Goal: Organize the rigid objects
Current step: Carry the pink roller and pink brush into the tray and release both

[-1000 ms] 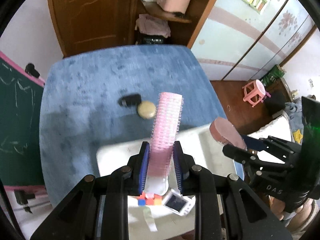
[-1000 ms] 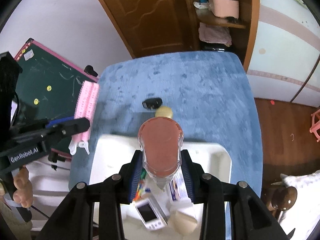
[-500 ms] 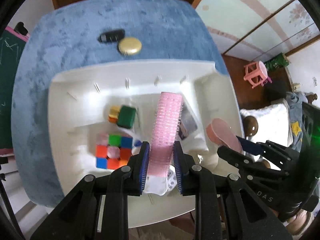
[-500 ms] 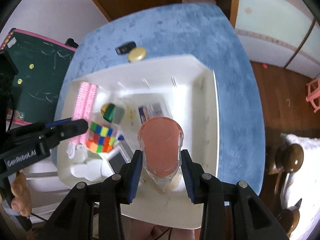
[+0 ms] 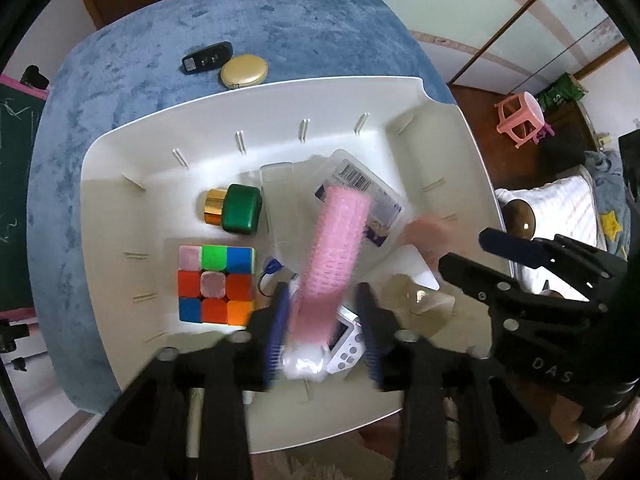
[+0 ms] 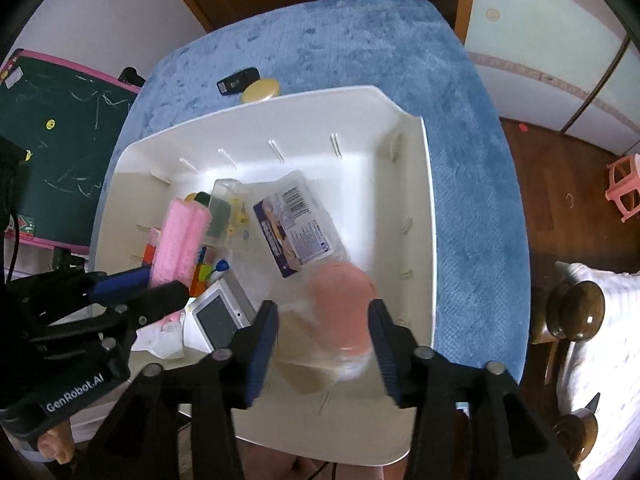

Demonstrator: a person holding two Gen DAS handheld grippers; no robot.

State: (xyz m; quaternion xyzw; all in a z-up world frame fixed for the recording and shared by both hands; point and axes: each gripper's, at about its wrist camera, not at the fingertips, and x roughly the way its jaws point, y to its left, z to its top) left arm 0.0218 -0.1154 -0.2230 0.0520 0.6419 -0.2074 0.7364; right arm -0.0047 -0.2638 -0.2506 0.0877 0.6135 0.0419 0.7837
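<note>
Both tools hung higher over the bin a second ago, each clamped on its load; now they sit low over it and their jaws have just been opening. The left tool (image 5: pixel 323 326) stands parted around the pink roller (image 5: pixel 334 248), which is blurred and no longer pressed by the pads. The right tool (image 6: pixel 323 338) is likewise spread, with the blurred pink-topped jar (image 6: pixel 344 312) loose between its fingers.

The white bin (image 5: pixel 440 128) rests on the blue worktop (image 5: pixel 168 64), filling its near half. Nearest inside lies a small white handheld game (image 5: pixel 347 342) under the roller. Beyond it, toward the bin's left side, sits a puzzle cube (image 5: pixel 216 284), and past that a green bottle (image 5: pixel 240 210) with a gold cap, lying on its side. In the middle are clear plastic boxes (image 5: pixel 360 192), one with a barcode label.

Behind the bin's far wall, on the worktop, a gold disc (image 5: pixel 244 71) lies just beside a black key fob (image 5: pixel 207 58).
</note>
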